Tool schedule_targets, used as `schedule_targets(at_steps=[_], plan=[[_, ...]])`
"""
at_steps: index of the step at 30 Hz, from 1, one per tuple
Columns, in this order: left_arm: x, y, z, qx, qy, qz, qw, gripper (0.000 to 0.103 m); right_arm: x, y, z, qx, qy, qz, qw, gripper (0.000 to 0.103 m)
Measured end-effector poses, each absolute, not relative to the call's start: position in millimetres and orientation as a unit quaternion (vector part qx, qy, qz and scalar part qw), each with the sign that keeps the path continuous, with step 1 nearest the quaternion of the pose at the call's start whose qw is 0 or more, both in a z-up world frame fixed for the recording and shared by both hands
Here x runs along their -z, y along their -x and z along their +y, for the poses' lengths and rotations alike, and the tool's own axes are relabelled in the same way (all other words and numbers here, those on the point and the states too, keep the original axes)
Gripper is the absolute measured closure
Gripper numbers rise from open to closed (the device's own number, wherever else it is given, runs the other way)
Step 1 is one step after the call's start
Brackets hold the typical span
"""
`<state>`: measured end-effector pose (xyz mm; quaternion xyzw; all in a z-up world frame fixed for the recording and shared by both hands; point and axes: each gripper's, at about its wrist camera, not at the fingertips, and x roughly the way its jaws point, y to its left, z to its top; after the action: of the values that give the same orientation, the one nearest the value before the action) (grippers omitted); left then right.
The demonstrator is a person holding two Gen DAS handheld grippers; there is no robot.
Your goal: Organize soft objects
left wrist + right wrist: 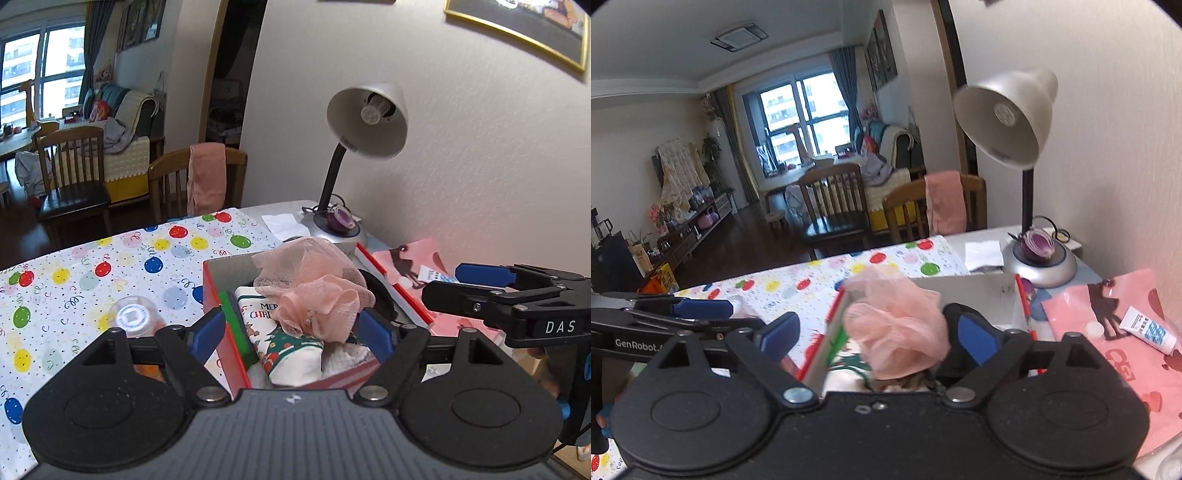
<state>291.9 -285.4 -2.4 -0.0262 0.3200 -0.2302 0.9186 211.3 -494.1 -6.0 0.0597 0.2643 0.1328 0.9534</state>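
Observation:
A red box with a grey inside stands on the table and holds soft things: a pink mesh bath puff on top, a Christmas-print cloth, a green sponge and white cloth. My left gripper is open, its blue pads either side of the box's near end. My right gripper is open around the pink puff over the box, not squeezing it. The right gripper also shows in the left wrist view.
A silver desk lamp stands behind the box, half a red onion on its base. A pink bag with a white tube lies right. A balloon-print cloth covers the table; a glass lies left. Chairs stand beyond.

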Motion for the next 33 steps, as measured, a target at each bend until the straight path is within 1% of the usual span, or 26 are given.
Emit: schedule_targets(at_steps=[2, 4, 5, 9, 11, 13, 14, 17, 24, 26, 33], plan=[[-1, -283, -278, 0.234, 0.028, 0.314, 0.920, 0.023, 3, -203, -486, -0.133, -0.052, 0.254, 0.957, 0.006], [-4, -273, -270, 0.236, 0.028, 0.307, 0.921, 0.019, 0, -195, -478, -0.132, -0.049, 0.244, 0.959, 0.001], [-5, -270, -267, 0.237, 0.029, 0.305, 0.922, 0.019, -2, -191, -474, -0.133, -0.049, 0.241, 0.960, 0.000], [-8, -253, -254, 0.243, 0.033, 0.295, 0.924, 0.018, -4, -178, -462, -0.125, -0.048, 0.230, 0.964, 0.000], [-11, -246, -249, 0.243, 0.032, 0.291, 0.925, 0.013, -3, -172, -457, -0.121, -0.052, 0.227, 0.965, 0.000], [-12, -240, -244, 0.243, 0.035, 0.288, 0.926, 0.004, -2, -165, -451, -0.118, -0.056, 0.227, 0.965, 0.000], [-12, -238, -240, 0.245, 0.040, 0.287, 0.925, 0.003, -1, -163, -449, -0.117, -0.057, 0.227, 0.965, 0.000], [-13, -231, -230, 0.250, 0.055, 0.283, 0.924, 0.003, 3, -155, -441, -0.117, -0.054, 0.227, 0.965, 0.000], [-10, -219, -214, 0.240, 0.057, 0.277, 0.929, 0.002, 4, -143, -432, -0.108, -0.065, 0.219, 0.967, 0.000], [-9, -216, -211, 0.235, 0.057, 0.274, 0.931, 0.000, 5, -139, -427, -0.106, -0.063, 0.217, 0.968, 0.000], [-11, -200, -202, 0.233, 0.050, 0.257, 0.937, 0.000, 5, -129, -416, -0.108, -0.056, 0.212, 0.970, 0.000]])
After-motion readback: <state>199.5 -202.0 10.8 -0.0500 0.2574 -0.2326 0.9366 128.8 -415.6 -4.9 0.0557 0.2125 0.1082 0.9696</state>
